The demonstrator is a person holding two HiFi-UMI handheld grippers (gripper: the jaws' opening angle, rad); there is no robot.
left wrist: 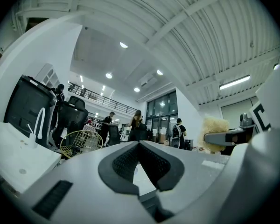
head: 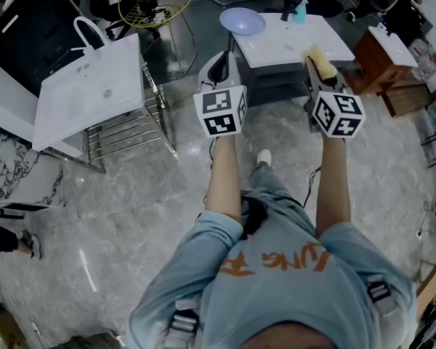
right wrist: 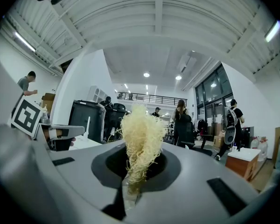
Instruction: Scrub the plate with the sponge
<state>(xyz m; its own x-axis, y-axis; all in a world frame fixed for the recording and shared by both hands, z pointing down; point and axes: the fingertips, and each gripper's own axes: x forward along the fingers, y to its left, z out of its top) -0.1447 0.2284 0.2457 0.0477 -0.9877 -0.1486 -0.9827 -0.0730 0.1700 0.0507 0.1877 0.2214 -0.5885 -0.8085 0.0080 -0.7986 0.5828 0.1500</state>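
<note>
Plate (head: 242,21) sits, it seems, at the far corner of the counter (head: 298,46). Right tongs (right wrist: 139,161) pinch the stringy sponge (right wrist: 140,125); left tongs (left wrist: 140,146), closed and empty, should steady the rim.

Head cam: overhead, steep down, mid-range; left gripper (head: 219,62), right gripper (head: 321,67), table (head: 276,46) ahead. Gripper cams: close behind own jaws, facing level into hall. Shared: sponge (right wrist: 140,134) in all 3 views
</note>
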